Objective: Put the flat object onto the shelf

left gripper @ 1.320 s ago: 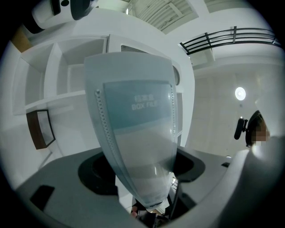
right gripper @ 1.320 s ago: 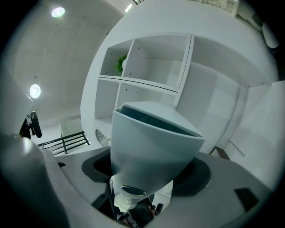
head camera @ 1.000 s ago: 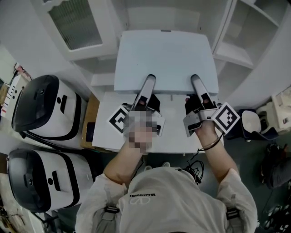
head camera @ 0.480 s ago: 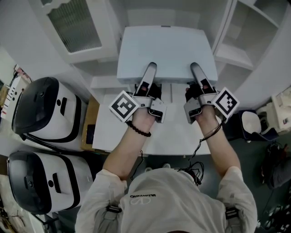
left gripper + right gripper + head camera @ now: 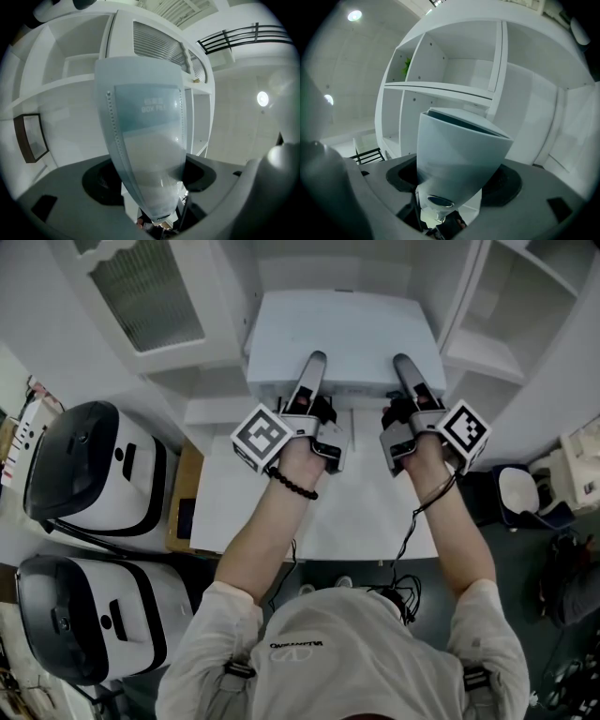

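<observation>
The flat object is a pale blue-grey box file (image 5: 342, 334), held level in front of the person over the far end of the white table (image 5: 328, 512). My left gripper (image 5: 314, 367) is shut on its near edge at the left, with one finger lying on top. The right gripper (image 5: 405, 369) is shut on the same edge further right. In the left gripper view the box file (image 5: 145, 140) runs out from between the jaws towards the white shelf unit (image 5: 61, 82). In the right gripper view the box file (image 5: 459, 154) points at a shelf board (image 5: 440, 86).
Two black-and-white appliances (image 5: 89, 460) (image 5: 75, 615) stand at the left. A cabinet door with a ribbed pane (image 5: 150, 296) hangs open at the upper left. Open white shelves (image 5: 487, 352) are at the upper right. A dark-framed picture (image 5: 30, 136) hangs on the wall.
Both grippers and the box file have moved away from the person, towards the shelf unit. The grip has not changed.
</observation>
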{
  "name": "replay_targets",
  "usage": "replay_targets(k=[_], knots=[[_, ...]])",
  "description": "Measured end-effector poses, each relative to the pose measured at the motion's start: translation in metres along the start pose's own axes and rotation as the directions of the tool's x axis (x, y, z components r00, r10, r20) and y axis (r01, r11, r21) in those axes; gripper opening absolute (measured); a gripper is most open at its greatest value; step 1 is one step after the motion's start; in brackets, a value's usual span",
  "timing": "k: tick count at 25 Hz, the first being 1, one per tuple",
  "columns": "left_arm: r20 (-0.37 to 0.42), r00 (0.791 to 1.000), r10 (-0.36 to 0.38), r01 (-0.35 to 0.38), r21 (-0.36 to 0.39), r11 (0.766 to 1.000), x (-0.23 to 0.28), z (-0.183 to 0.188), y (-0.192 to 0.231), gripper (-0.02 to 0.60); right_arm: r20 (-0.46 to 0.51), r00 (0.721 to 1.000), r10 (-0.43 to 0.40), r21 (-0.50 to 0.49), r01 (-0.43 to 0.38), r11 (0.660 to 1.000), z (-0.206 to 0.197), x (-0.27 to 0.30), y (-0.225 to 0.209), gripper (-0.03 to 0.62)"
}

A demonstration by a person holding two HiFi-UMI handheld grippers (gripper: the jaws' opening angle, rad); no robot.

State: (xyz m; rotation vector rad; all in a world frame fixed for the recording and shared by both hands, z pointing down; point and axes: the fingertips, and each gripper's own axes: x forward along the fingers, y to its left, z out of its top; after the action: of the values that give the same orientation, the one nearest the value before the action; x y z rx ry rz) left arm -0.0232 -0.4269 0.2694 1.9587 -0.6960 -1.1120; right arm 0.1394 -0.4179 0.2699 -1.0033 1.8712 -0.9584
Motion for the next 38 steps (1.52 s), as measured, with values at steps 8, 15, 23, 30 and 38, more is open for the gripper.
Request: replay_targets(k=[8,15,23,30,38], knots=[[0.006,0.998,0.062,-0.063,0.013,0.998,0.032,0.012,0.023,0.345,-0.016,0.999,-0.037,0.041,0.038,0.998,0.015,0.036,-0.018,0.364],[0.019,0.997,0.077,-0.078,0.006,0.997,0.048,0.019,0.031,0.345,-0.021,0.999,-0.048,0.065,0.050,0.997,0.022,0.055,-0.026,0.368],[0.034,0.995,0.092,-0.092,-0.001,0.996,0.060,0.024,0.037,0.353,-0.044,0.997,-0.067,0.081,0.070,0.994,0.026,0.069,-0.030,0.374],[0.020,0.997,0.075,-0.076,0.062,0.995,0.060,0.022,0.032,0.387,-0.049,0.999,0.003,0.046,-0.001,0.999,0.024,0.065,-0.019,0.394],[-0.001,0.997,0.072,-0.070,0.249,0.966,0.002,0.016,0.018,0.399,-0.013,0.994,0.106,-0.186,-0.107,0.977,0.005,-0.006,0.007,0.397]])
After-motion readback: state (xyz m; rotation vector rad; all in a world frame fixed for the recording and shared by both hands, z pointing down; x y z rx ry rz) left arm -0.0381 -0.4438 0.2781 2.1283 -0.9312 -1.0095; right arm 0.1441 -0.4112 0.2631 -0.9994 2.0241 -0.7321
